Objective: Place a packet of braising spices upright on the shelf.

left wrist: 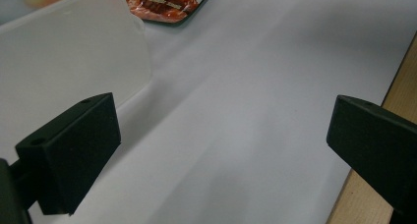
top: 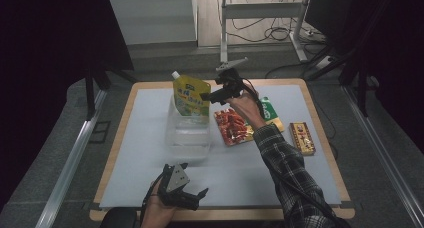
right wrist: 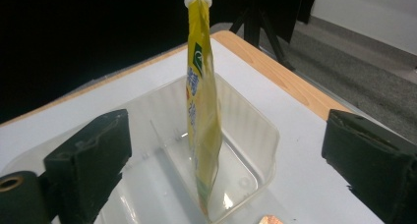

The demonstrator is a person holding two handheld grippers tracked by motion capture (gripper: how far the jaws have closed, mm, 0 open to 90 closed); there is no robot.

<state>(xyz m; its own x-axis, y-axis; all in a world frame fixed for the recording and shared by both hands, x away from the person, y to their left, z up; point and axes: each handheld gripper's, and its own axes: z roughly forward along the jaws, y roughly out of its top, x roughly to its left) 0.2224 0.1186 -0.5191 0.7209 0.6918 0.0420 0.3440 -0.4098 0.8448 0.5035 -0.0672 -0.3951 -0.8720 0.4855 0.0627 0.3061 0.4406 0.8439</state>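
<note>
A yellow pouch (right wrist: 202, 111) is left upright in the clear tub (right wrist: 255, 135), the right claw (top: 214, 95) spread wide, nothing gripped — a brushed jaw could topple it.

yellow spouted stand-up pouch (right wrist: 201, 111): cap cropped at top edge, print unreadable | clear plastic tub (left wrist: 74, 62): cut off top and left (milky blur) | red snack packet (left wrist: 164, 3): mostly beyond top edge

The yellow spouted pouch (right wrist: 202, 116) stands upright on its bottom edge in the clear plastic container (right wrist: 255, 135), white cap on top; it is between the open jaws of the right gripper (top: 209, 96), untouched by them.
</note>
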